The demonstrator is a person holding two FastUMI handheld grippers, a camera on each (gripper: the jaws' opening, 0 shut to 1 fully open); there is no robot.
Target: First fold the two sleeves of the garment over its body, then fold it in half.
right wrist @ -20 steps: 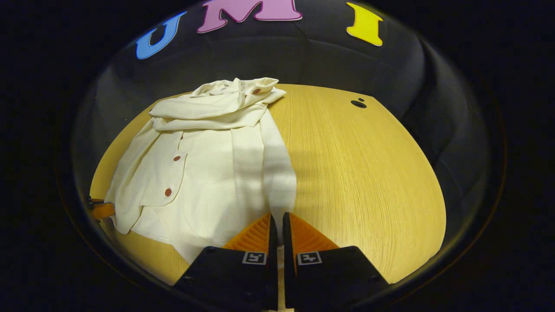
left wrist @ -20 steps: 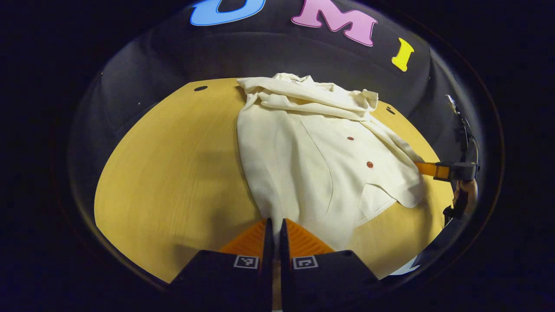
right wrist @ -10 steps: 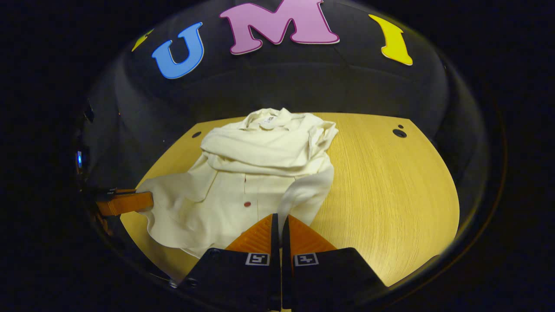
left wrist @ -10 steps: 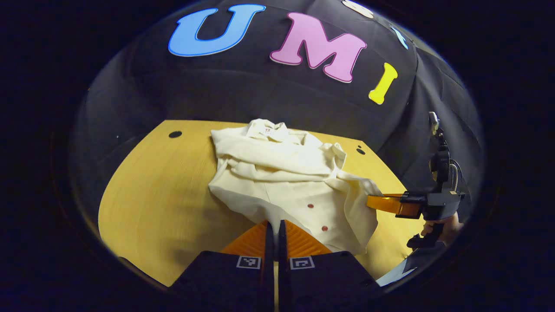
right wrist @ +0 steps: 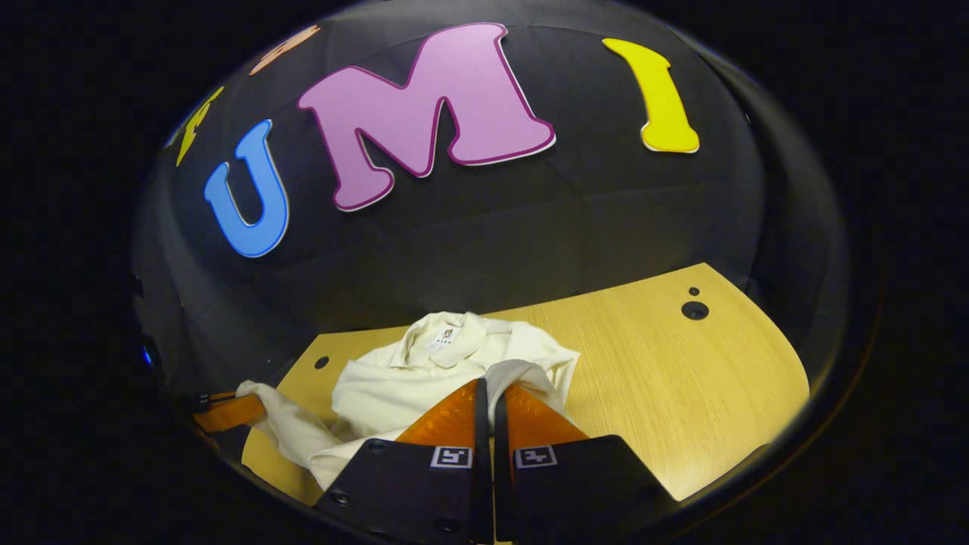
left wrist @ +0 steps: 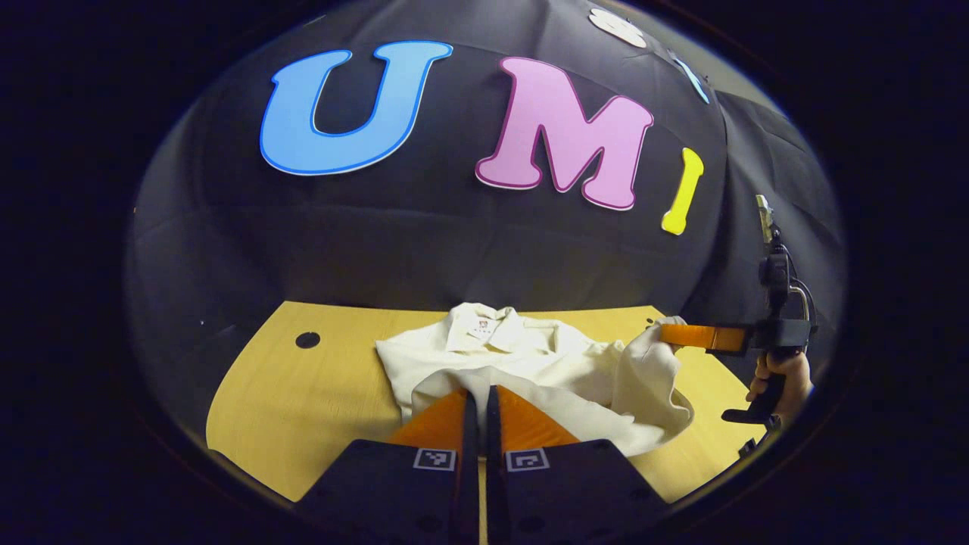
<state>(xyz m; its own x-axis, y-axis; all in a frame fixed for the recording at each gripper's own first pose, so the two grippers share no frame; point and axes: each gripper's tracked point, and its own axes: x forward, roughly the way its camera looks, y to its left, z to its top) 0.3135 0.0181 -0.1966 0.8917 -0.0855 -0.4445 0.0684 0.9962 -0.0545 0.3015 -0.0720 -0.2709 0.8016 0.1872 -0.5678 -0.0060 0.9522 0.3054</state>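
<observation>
1. Location of garment: the cream garment (left wrist: 522,363) lies on the wooden table (left wrist: 303,409), collar (left wrist: 484,329) toward the booth's wall and its body running from the collar back toward both grippers. In the right gripper view the garment (right wrist: 424,378) sits left of centre on the table (right wrist: 681,378).

2. Left gripper (left wrist: 479,397): fingers closed with only a thin slit between them, pinching a fold of the cream cloth that drapes over their tips. It appears in the right gripper view (right wrist: 227,411) at the far left, holding a stretched corner of cloth.

3. Right gripper (right wrist: 488,390): fingers likewise closed on a raised edge of cloth. In the left gripper view it shows (left wrist: 685,335) at the right, held by a hand (left wrist: 780,378), with a bunch of fabric hanging from its tip above the table.

4. Governing relation: both held corners ride above the garment's body, and the collar lies straight ahead of each pair of fingers. The garment's long axis runs hem to collar, roughly in line with both grippers' forward direction. The two grippers stand on opposite sides of that axis, about equally near the collar.

5. Assessment: sleeves appear already laid across the body, though the bunched cloth prevents certainty. The half fold looks under way; the held edge needs carrying forward and lowering at the collar.

6. Risk: uneven advance would skew the fold line.
</observation>
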